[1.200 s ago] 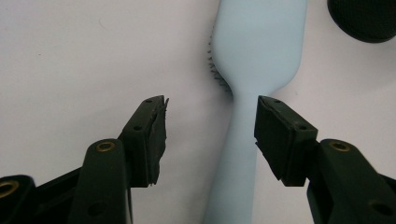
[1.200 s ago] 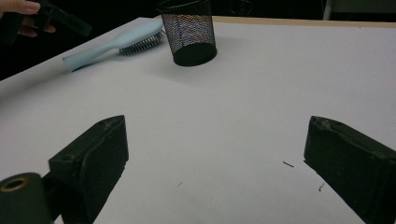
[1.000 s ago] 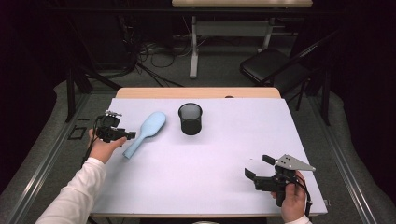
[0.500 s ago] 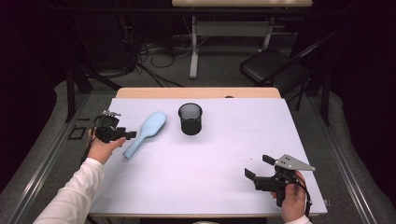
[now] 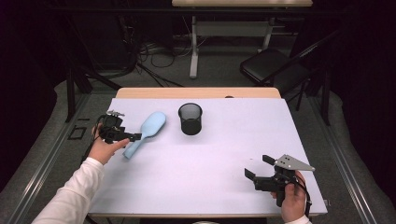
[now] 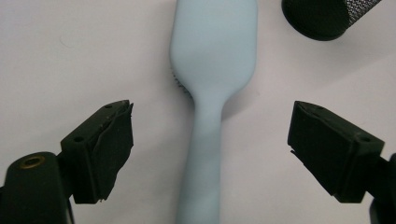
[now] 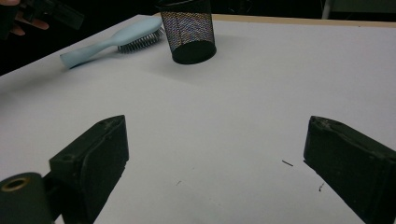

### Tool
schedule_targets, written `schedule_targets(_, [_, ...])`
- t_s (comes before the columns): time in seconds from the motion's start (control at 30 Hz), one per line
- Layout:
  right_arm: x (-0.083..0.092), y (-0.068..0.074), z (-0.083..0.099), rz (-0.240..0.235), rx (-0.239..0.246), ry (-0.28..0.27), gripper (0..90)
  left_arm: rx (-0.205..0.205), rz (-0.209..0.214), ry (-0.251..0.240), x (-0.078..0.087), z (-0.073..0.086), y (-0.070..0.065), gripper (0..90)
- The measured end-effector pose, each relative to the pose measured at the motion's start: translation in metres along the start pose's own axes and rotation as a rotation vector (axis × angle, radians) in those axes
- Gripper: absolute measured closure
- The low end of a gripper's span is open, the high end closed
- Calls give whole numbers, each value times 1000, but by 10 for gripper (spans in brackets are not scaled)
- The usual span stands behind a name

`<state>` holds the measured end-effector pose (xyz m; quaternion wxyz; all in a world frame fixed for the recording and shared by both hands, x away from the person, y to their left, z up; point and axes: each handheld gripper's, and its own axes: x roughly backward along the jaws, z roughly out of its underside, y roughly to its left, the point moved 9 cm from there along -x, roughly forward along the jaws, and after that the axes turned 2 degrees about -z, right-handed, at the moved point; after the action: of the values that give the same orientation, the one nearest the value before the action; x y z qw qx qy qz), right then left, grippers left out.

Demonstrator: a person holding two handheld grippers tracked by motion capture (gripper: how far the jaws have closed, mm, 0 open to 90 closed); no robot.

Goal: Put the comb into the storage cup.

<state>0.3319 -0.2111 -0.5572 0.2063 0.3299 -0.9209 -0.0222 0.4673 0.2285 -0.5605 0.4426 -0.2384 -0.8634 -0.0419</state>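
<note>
In the high view, the left gripper (image 5: 133,137) is sitting at the left middle of the frame, held in a hand (image 5: 103,150) whose white sleeve (image 5: 70,196) is running up from the lower left corner. The forearm is angling towards the upper right, and the gripper is pointing level towards the right of the frame. Its jaws have just been opening and are now standing wide apart, released. In the left gripper view, the hairbrush (image 6: 212,70) is lying between them, its handle running down the centre of the frame, with clear gaps to both black pads.

The right gripper (image 5: 257,169) is resting at the lower right of the high view, gripped from below by the other hand (image 5: 292,203), its grey three-cornered plate on top. Its jaws are gaping open over bare table, grasping nothing.

The hairbrush is pale blue, smooth and matt, seemingly plastic, with an oblong rounded head tapering to a slim handle. It is lying bristles down on the table (image 5: 224,163) in the left middle of the high view. The table is carrying a flat white covering with a wooden strip along its far edge. Just right of the brush head, apart from it, a black wire-mesh cup (image 5: 190,119) is standing upright, cylindrical with a solid base.
</note>
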Motion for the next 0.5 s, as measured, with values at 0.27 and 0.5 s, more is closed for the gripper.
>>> schedule_targets(0.27, [0,0,0,-2,0,-1,64,-23,-10,5,0,-4,-7,27])
schedule_targets(0.5, [0,0,0,-2,2,1,64,-36,1,11,2,-8,-12,4])
